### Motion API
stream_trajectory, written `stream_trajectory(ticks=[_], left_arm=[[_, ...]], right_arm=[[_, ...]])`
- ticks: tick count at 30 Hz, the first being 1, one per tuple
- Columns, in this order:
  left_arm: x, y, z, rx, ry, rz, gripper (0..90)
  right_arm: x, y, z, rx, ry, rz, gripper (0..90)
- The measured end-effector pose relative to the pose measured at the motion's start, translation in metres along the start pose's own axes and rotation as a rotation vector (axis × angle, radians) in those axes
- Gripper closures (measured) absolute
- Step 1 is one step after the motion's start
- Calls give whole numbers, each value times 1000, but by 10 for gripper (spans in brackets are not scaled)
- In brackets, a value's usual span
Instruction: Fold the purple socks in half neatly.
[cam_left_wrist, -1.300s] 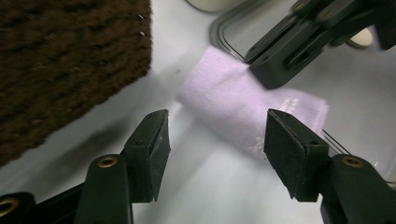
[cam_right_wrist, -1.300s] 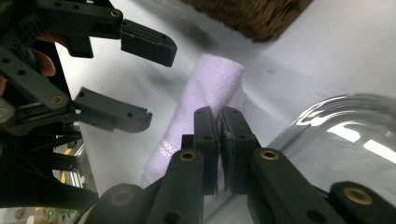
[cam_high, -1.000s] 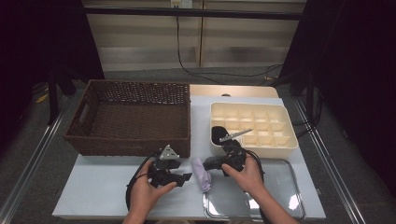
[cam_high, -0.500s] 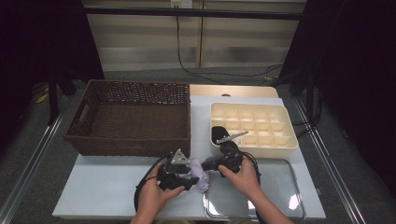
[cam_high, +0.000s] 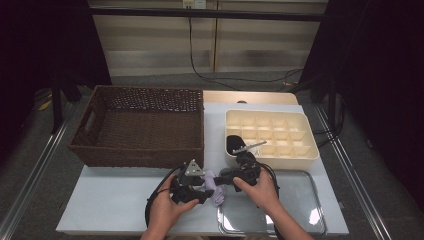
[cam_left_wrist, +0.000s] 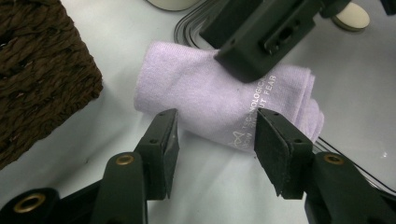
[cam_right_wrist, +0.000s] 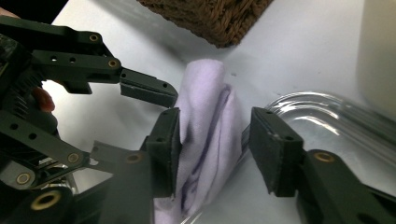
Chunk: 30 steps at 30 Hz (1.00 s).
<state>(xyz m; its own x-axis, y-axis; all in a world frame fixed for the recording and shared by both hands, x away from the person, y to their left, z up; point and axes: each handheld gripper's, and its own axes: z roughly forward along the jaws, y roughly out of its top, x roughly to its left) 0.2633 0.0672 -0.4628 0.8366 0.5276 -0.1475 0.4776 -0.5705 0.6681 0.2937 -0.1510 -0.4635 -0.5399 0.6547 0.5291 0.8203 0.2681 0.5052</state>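
A rolled lilac cloth (cam_high: 218, 195) with white print lies on the white table at the metal tray's left rim. In the left gripper view the cloth (cam_left_wrist: 201, 88) lies across just beyond my left gripper (cam_left_wrist: 215, 126). That gripper's jaws have just been closing a little and stand apart over the roll's near edge without pressing it. My right gripper (cam_right_wrist: 212, 130) has just been opening. The cloth (cam_right_wrist: 210, 93) stands between its pads, brushing the left one. In the high view the left gripper (cam_high: 206, 187) and right gripper (cam_high: 223, 176) meet at the cloth from either side.
A dark wicker basket (cam_high: 140, 150) stands at the back left, its corner close to the grippers. A cream divided box (cam_high: 300, 155) sits at the back right. A shiny metal tray (cam_high: 300, 220) lies at the front right. Bare white table (cam_high: 110, 200) lies front left.
The left hand has slid right until its gripper reached the cloth. The right gripper's jaws, shut on the cloth before, now stand apart around it.
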Motion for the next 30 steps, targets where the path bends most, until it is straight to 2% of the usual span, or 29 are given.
stream_trajectory(ticks=[4,8,10,13,14,18,19,23,24,29,30], left_arm=[[1,0,0,0,4,2,484],[1,0,1,1,7,2,476],[1,-1,1,-6,10,0,470],[3,-2,-1,-1,8,-3,437],[4,-3,-1,-15,14,-4,431],[7,-4,-3,-37,29,-2,404],[9,-4,-4,-28,30,0,402],[14,-7,-1,-39,45,-10,382],[15,-8,-1,-28,57,-3,378],[18,-11,2,-45,79,8,361],[19,-11,2,-35,83,12,360]], right_arm=[[1,-1,4,23,11,4,539],[2,-1,6,30,30,18,745],[1,0,5,33,34,27,791],[3,2,3,46,31,27,805],[3,2,2,46,35,31,806],[4,7,-11,14,21,24,806],[4,8,-15,7,18,12,806],[4,14,-30,-11,-14,-2,804],[4,16,-33,-12,-23,-7,805],[2,22,-45,-18,-56,-14,804],[2,23,-47,-18,-59,-14,804]])
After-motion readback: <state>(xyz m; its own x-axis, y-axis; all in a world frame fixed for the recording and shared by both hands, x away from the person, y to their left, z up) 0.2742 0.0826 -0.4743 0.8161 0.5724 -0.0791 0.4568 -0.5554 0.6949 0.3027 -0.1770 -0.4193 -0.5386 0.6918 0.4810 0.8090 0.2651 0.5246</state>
